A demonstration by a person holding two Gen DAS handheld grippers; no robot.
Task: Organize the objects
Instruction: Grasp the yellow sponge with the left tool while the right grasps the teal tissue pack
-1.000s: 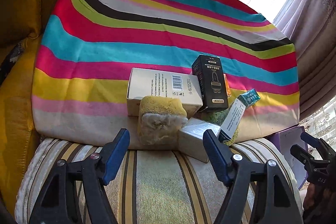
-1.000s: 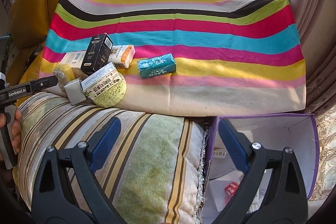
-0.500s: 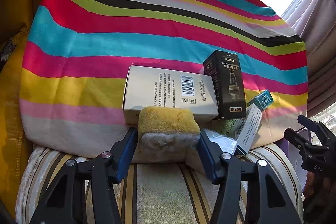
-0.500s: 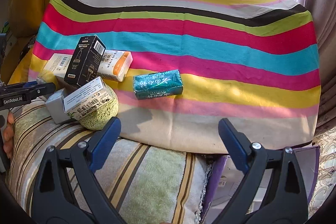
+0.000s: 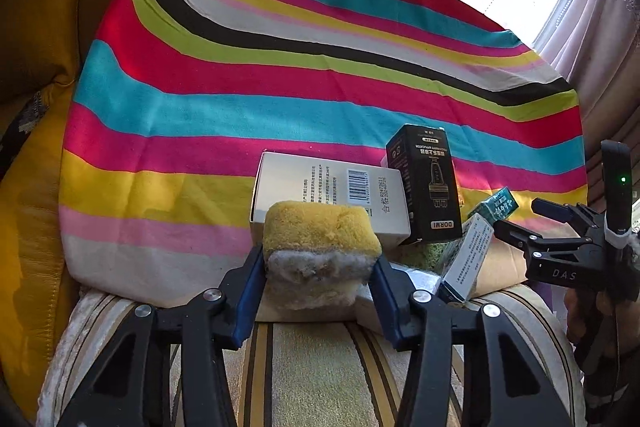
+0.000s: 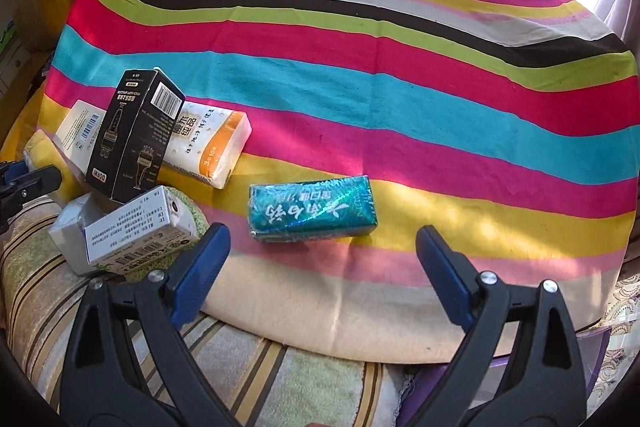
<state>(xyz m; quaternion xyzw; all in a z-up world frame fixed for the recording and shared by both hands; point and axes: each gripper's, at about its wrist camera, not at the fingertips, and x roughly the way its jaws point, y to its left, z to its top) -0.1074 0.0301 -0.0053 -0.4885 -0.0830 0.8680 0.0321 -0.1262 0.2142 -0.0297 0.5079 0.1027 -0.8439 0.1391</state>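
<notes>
1. Striped cloth (image 6: pixel 360 99): it covered the raised surface and bore every item.
2. White barcode box (image 5: pixel 332 195): it lay flat, directly behind the sponge.
3. Black DORMI box (image 5: pixel 426 183): it leaned upright just beside the white box; you had to avoid nudging it.
4. Yellow sponge (image 5: pixel 320 251): it sat at the cloth's near edge. Your left gripper (image 5: pixel 318 291) had just been closing and its blue pads pressed both sides, denting the foam. You did best to lift straight up, since a soft body can slip or drag its neighbours.
5. Teal packet (image 6: pixel 312 209): it lay alone. Your right gripper (image 6: pixel 322 273) hovered near it, jaws wide apart and empty; centring over the packet's short width looked wise.
</notes>
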